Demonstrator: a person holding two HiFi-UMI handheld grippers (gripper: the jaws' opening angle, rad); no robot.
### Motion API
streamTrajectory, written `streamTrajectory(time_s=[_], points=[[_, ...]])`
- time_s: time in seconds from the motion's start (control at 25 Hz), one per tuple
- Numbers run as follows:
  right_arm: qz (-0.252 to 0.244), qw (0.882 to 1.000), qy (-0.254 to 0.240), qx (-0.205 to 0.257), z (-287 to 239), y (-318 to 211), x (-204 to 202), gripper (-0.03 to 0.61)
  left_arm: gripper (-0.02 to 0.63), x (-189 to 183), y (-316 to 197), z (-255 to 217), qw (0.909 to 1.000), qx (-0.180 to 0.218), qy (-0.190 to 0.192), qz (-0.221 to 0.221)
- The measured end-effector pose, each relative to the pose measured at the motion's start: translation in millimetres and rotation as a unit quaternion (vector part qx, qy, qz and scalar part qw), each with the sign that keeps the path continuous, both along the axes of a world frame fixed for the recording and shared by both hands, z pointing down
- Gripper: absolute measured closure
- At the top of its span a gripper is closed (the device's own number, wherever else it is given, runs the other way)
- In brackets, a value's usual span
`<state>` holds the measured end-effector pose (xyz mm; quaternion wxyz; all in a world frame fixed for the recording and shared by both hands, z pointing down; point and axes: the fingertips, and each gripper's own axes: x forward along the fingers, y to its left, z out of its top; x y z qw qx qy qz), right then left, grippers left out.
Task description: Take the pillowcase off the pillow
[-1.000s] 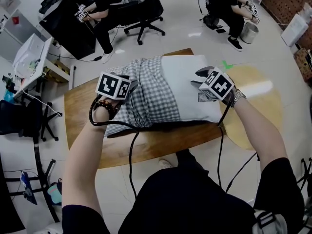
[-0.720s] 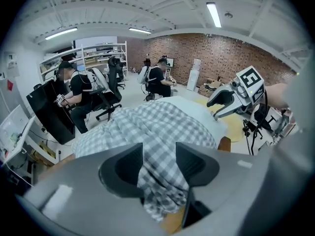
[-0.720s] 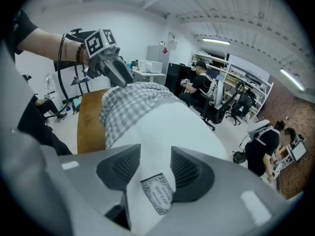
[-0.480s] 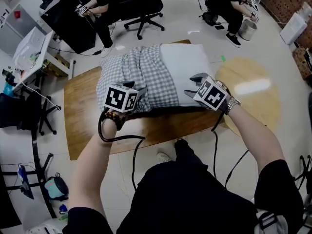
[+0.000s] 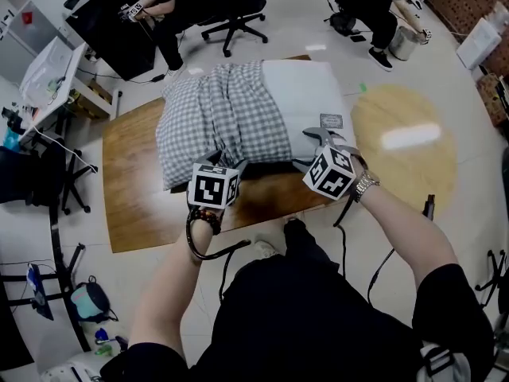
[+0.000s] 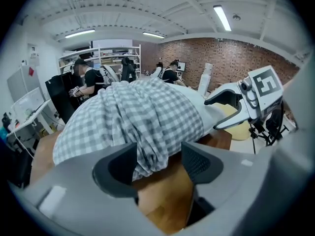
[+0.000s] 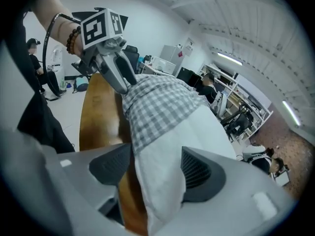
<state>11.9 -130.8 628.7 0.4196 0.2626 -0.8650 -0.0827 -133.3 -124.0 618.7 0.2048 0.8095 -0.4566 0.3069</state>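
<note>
On the brown wooden surface (image 5: 139,189) the grey-checked fabric pillowcase (image 5: 227,110) covers half the white pillow (image 5: 306,94), and the left hand-held gripper (image 6: 158,159) straddles its bunched hem while the right hand-held gripper (image 7: 157,166) straddles the bare pillow corner (both released, jaws just opening), likely to pull them apart.

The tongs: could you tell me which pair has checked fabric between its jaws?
The left tongs: the checked pillowcase hangs between its jaws. The right tongs straddle the bare white pillow instead. Both pairs have just been opening.
</note>
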Motion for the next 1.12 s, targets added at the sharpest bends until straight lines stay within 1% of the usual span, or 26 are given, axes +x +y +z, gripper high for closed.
streamTrajectory(time_s=[0.12,0.28,0.4,0.48,0.56,0.6,0.68,0.72,0.8,0.84,0.88,0.96,1.12], points=[[0.003,1.000,0.016,0.014,13.4,-1.2,-6.6,0.244,0.327,-9.6,0.4,12.8,0.9992,-0.001,0.013,-0.037],[0.008,0.998,0.051,0.043,33.0,-7.4,-10.7,0.227,0.311,-16.5,-2.6,35.7,0.9973,-0.015,0.018,-0.069],[0.013,0.995,0.077,0.065,46.3,-15.8,-12.4,0.227,0.311,-16.5,-8.6,51.0,0.9957,-0.023,0.022,-0.087],[0.018,0.993,0.094,0.075,52.1,-22.7,-14.1,0.229,0.311,-17.9,-16.8,56.0,0.9946,-0.020,0.026,-0.099],[0.023,0.990,0.107,0.085,55.4,-30.6,-14.7,0.243,0.336,-23.3,-23.8,62.0,0.9924,-0.021,0.027,-0.118],[0.026,0.989,0.112,0.091,55.7,-34.8,-14.4,0.278,0.350,-26.5,-26.9,64.6,0.9915,-0.022,0.026,-0.126],[0.032,0.987,0.122,0.102,55.4,-42.0,-12.8,0.323,0.399,-32.1,-33.2,66.3,0.9906,-0.019,0.021,-0.134],[0.035,0.986,0.128,0.105,55.6,-44.1,-11.9,0.364,0.425,-34.9,-34.8,67.0,0.9904,-0.017,0.018,-0.136],[0.038,0.984,0.135,0.109,55.7,-46.0,-10.2,0.416,0.511,-39.7,-35.8,68.0,0.9902,-0.013,0.018,-0.138],[0.039,0.983,0.137,0.112,54.8,-46.9,-9.6,0.464,0.543,-42.0,-35.8,68.1,0.9902,-0.011,0.021,-0.138],[0.039,0.983,0.138,0.115,53.0,-47.9,-9.1,0.493,0.566,-44.9,-35.4,68.1,0.9900,-0.011,0.024,-0.139],[0.040,0.982,0.140,0.120,47.9,-50.7,-6.4,0.548,0.586,-51.9,-34.8,66.9,0.9892,-0.010,0.029,-0.144],[0.045,0.982,0.135,0.123,38.5,-56.2,6.7,0.561,0.594,-65.7,-36.6,62.1,0.9859,-0.007,0.040,-0.163]])
